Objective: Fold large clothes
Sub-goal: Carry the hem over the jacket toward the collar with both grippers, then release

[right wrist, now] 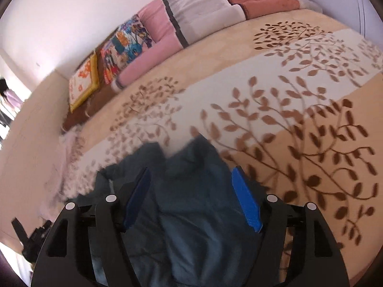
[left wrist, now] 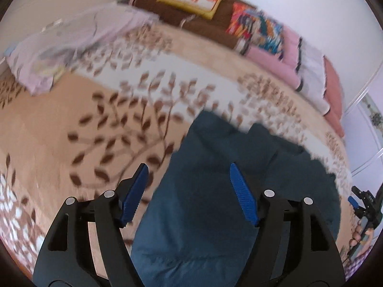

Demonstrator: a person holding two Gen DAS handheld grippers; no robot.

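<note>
Two grippers w/ jaws spread, gripping nothing: left gripper (left wrist: 189, 191) and right gripper (right wrist: 191, 196) both hover over the dark blue garment (left wrist: 210, 203), bunched on the bed (left wrist: 47, 129) right below/ahead of the fingers. Fold looks partway; flattening and more folds left, probably.

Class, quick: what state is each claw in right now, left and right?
Left claw: open, holding nothing; the dark blue garment lies beneath it.
Right claw: open, holding nothing, above the same garment.
</note>
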